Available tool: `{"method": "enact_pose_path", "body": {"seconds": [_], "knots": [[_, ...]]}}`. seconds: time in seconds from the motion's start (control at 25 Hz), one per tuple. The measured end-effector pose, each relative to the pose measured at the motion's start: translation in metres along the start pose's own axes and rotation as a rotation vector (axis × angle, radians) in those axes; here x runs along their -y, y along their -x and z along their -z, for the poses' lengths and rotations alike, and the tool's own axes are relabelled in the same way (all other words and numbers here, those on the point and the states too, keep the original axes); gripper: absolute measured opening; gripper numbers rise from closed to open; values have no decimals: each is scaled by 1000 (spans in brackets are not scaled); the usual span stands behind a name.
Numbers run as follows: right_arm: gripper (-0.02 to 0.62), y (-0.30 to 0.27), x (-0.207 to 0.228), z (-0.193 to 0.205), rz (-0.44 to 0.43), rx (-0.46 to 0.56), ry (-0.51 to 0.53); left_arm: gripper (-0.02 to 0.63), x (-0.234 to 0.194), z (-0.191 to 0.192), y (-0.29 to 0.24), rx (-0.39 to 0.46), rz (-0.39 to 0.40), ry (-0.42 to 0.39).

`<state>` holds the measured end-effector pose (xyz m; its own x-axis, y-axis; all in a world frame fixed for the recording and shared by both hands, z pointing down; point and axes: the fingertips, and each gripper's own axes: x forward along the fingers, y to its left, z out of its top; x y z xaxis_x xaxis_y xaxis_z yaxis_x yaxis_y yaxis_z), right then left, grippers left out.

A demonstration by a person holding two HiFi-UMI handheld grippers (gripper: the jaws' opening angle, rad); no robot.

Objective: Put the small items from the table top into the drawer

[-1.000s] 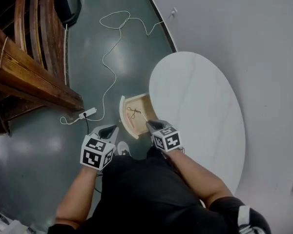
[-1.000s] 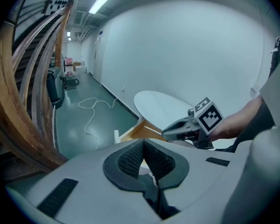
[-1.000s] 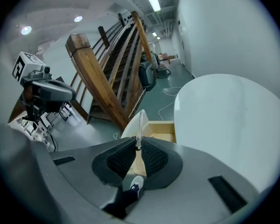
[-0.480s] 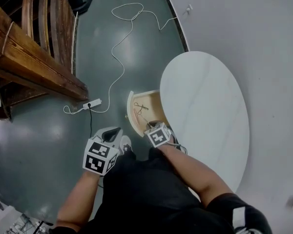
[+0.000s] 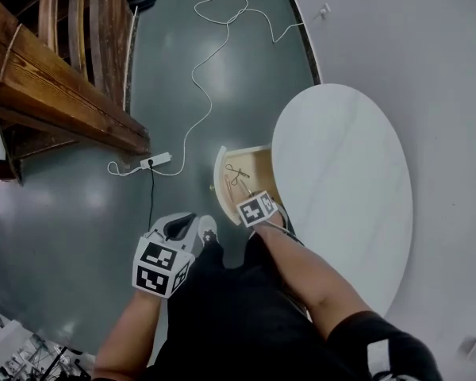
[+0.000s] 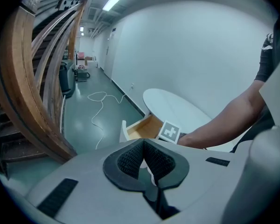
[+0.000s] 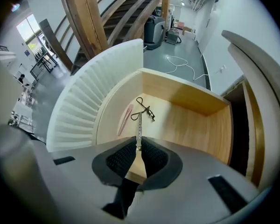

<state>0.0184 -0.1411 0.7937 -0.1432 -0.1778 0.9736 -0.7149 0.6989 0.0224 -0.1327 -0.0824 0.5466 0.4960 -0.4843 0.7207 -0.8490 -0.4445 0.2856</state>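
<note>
The wooden drawer (image 7: 191, 97) stands pulled out from under the white oval table top (image 5: 341, 181), its white fluted front (image 7: 93, 97) toward the floor side. A black eyelash curler (image 7: 145, 109) and a pink stick (image 7: 125, 119) lie on the drawer's bottom. My right gripper (image 7: 139, 149) points steeply down over the drawer, shut on a thin metal tool (image 7: 139, 133) that sticks out toward the curler. In the head view its marker cube (image 5: 258, 209) hides the jaws. My left gripper (image 5: 177, 230) hangs left of the drawer over the floor, pads (image 6: 130, 158) together, nothing between them.
A white cable and power strip (image 5: 155, 162) lie on the grey-green floor left of the drawer. A wooden staircase (image 5: 59, 78) fills the upper left. The person's shoe (image 5: 208, 231) stands just below the drawer front. A pale wall runs along the right.
My right gripper has come down toward the open drawer with the thin metal tool in it and tipped more steeply. The left gripper has shifted only slightly.
</note>
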Motion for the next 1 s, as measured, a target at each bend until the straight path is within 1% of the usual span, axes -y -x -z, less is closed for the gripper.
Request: {"method": "enact_pose_path", "body": {"seconds": [0.16,0.4,0.44,0.52,0.56,0.72,0.88,0.92,1.0], "knots": [[35,-10,7,4,5,-26,-13,14,-2,7,-1,-11,-12,20],[35,-21,11,3,8,-39,-44,14,-5,11,-4,-13,-17,36],[39,-22,11,2,5,-37,-54,14,-5,11,-4,-13,-17,37],[81,-22,10,1,-4,-35,-68,14,-6,10,-4,-11,-16,37],[87,-21,9,2,-8,-34,-72,14,-6,10,-4,-10,-15,37],[87,-12,3,0,-22,-15,-82,14,-6,9,-4,-8,-12,34],[86,8,-5,-11,-60,50,-100,14,-3,4,-5,1,-6,28],[86,15,-7,-11,-76,60,-117,14,-2,2,-5,4,-2,22],[86,28,-15,-2,-117,47,-175,14,0,-3,-4,13,2,9]]}}
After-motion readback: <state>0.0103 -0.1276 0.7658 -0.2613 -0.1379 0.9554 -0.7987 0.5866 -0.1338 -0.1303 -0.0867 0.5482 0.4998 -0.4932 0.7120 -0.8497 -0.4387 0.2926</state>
